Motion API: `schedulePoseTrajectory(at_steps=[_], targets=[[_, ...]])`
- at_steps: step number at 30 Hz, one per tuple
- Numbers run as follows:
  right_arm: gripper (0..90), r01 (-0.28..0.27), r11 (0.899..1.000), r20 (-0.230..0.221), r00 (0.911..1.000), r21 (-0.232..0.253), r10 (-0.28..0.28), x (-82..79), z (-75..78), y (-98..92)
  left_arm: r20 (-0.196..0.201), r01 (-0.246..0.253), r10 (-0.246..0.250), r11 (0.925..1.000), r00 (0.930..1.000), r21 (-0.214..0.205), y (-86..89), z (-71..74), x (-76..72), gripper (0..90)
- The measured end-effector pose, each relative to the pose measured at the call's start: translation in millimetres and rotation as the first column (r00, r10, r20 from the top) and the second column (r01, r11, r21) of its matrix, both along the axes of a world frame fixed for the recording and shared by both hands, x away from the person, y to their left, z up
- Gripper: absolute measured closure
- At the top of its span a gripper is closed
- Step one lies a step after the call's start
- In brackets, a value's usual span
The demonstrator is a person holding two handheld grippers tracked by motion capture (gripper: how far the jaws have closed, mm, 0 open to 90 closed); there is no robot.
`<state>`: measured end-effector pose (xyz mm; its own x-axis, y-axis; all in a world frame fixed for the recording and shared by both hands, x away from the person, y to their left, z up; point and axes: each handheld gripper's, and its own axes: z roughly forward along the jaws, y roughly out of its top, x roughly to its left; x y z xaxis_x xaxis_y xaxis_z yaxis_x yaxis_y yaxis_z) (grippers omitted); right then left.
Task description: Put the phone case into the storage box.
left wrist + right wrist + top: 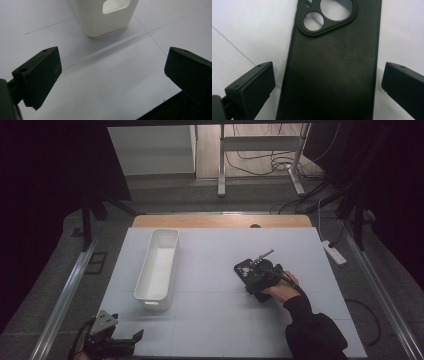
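Observation:
A black phone case (244, 270) with round camera cut-outs lies flat on the white table sheet, right of centre. My right gripper (252, 279) hovers over it, held by a hand in a black sleeve. In the right gripper view the phone case (334, 67) lies between the two wide-open jaws, which do not touch it. My left gripper (131, 340) rests at the near left edge of the table, open, with nothing between its fingers. A long white bin (158, 268) stands left of centre; its near end with a handle slot (107, 17) appears ahead of the left jaws.
The white sheet (215, 320) covers the table, with a wooden strip (220, 221) at the far edge. A power strip (334, 252) lies beyond the right edge. Metal rails run along both sides, and cables and a desk frame stand on the floor beyond.

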<state>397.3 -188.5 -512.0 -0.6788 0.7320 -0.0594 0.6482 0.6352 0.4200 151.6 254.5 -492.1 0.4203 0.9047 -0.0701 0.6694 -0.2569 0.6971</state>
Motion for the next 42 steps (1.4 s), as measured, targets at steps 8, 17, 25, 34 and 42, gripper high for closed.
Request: schedulePoseTrajectory(at_steps=[8, 17, 25, 34, 42], targets=[[0.0, 0.015, 1.0, -0.004, 0.9999, 0.014, -0.015, 0.3, -3.9, -2.1, 0.0, -0.001, 0.001, 1.0, 1.0, -0.002, 0.2, 0.0, 0.0, 1.8], [3.3, 0.019, 1.0, -0.029, 0.9994, -0.002, -0.019, 0.8, -1.8, -0.8, 0.002, -0.002, 0.002, 0.9995, 1.0, -0.031, 3.1, 0.1, -0.3, 1.0], [14.7, 0.016, 1.0, -0.044, 0.9989, -0.007, -0.016, 0.2, 4.2, -4.1, -0.007, 0.005, -0.005, 0.9999, 1.0, -0.015, 1.2, -0.1, 0.8, 0.5], [15.4, 0.01, 1.0, -0.04, 0.9992, -0.007, -0.01, -2.3, 5.9, -9.8, -0.013, 0.024, -0.024, 0.9997, 0.9996, 0.002, -1.6, -0.2, 1.5, 0.0], [15.3, -0.013, 0.999, -0.019, 0.9997, 0.031, 0.014, -7.7, 15.3, -15.1, -0.019, 0.048, -0.048, 0.9988, 0.9987, 0.0, -2.2, 0.0, 1.9, 0.0]])
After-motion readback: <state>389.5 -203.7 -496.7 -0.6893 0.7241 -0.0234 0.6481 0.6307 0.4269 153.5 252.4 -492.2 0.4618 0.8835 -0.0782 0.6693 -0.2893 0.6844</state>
